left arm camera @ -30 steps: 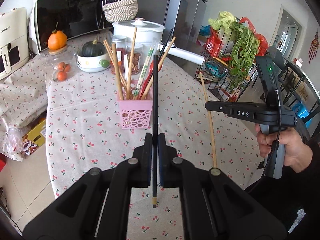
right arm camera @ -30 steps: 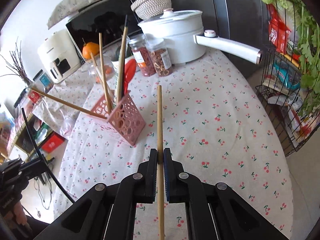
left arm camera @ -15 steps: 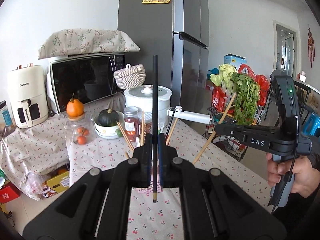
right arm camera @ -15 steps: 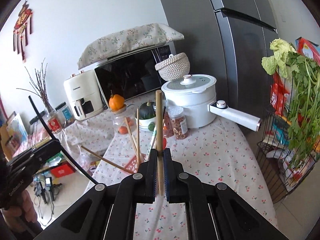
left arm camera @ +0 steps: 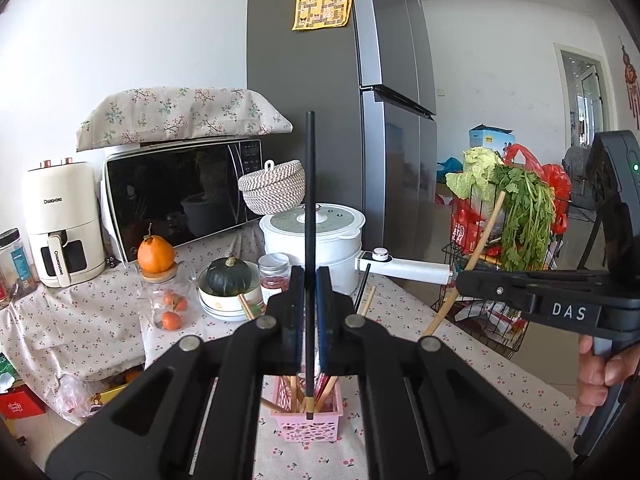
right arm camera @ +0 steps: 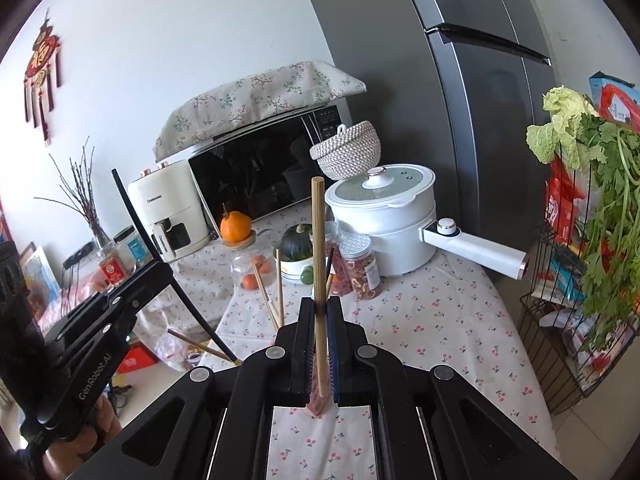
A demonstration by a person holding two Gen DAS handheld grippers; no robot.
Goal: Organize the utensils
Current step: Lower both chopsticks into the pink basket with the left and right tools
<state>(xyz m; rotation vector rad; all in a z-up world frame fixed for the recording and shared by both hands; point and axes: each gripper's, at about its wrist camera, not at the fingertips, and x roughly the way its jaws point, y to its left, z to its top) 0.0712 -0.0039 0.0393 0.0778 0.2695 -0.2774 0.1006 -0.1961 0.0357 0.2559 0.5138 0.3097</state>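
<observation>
Left gripper (left arm camera: 308, 304) is clamped on a black chopstick (left arm camera: 309, 208), which stands upright through the closed jaws; its lower tip hangs right over the pink holder (left arm camera: 312, 426) on the worktop (left arm camera: 460, 364). Several wooden chopsticks lean inside that perforated holder. Right gripper (right arm camera: 319, 316) pinches a wooden chopstick (right arm camera: 318, 240) the same way, upright, with its lower end poking out below the pads. From the left camera, the wooden chopstick slants up across the wire rack of greens (left arm camera: 520, 216), and the person's hand (left arm camera: 604, 376) wraps the right gripper's handle. Farther back on the cherry-print cloth sit a white pot (right arm camera: 384, 208) with a long handle, two jars (right arm camera: 360, 268), a bowl holding a dark squash (left arm camera: 229, 276), a microwave (left arm camera: 180, 196) and an air fryer (left arm camera: 64, 220).
</observation>
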